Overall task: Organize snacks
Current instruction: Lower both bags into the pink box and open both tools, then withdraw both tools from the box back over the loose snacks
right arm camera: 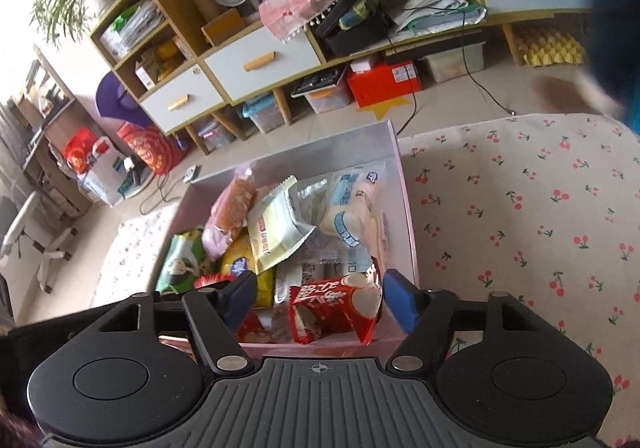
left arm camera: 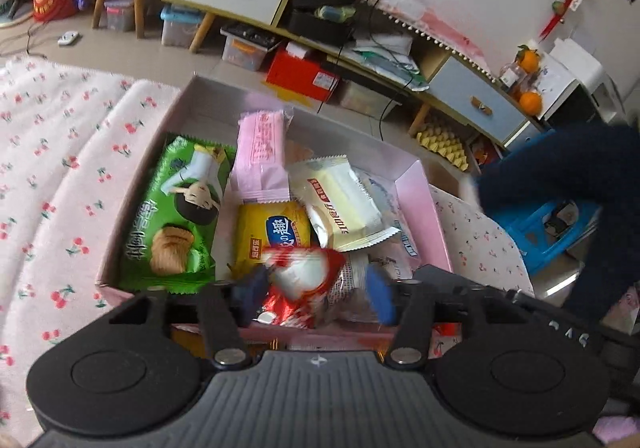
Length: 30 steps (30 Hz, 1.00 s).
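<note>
Yellow packet [left arm camera: 272, 238] reads "趣"; other packet print blurred, unreadable.

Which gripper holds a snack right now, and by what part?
Neither. The left gripper and the right gripper each stand open around a red-and-white packet in the pink box, pads clear.
</note>
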Available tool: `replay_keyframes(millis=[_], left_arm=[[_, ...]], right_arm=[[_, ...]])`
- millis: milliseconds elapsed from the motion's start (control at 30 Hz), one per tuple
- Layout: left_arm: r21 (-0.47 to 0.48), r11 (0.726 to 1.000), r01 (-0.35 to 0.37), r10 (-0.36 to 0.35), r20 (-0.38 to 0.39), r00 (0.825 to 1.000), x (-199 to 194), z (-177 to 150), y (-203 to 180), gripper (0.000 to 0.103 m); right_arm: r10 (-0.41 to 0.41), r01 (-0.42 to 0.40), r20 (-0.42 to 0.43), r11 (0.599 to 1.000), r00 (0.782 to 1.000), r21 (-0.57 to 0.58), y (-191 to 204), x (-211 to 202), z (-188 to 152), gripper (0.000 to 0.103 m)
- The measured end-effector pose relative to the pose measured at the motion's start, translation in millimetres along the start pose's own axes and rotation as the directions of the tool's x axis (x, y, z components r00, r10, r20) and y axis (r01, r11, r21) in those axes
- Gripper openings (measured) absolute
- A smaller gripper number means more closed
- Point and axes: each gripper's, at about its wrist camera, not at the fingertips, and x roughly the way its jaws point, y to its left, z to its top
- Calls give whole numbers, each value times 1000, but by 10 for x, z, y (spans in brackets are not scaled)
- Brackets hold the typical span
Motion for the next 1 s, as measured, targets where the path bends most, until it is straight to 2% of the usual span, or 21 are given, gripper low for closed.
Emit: replay_keyframes(millis=[167,267,367,500,700,900,1000], left_arm=[[32,999,-17,17,1,1000,-214,-66,-17,70],[65,998,-27,27,4,1000,-335,-138,-14,77],[96,994,-42,44,-14,999,-438,-216,0,86],[147,986,-78,85,-43,995,-531,-343,46,94],[185,972,-144,155,-45,987,-586,-487,174,102],[254,943,-216,234,-41,971,-544,-675,331,102],[303,925,-227,243,-16,970,-492,-734,409,101]], right_arm=[[-10,10,0,1000,1000,-12,55,-169,-17,82],[-24,24,-6,999,1000,-31,112,-267,-39,83],[-38,38,-4,998,999,-58,179,-381,-95,90],[-54,53,-5,994,999,-94,258,-498,-222,93],[-73,70,-15,984,997,-162,325,-544,-492,97],[-126,104,-64,955,990,-279,402,-429,-775,97],[-135,104,-71,938,988,-330,419,-368,-870,97]])
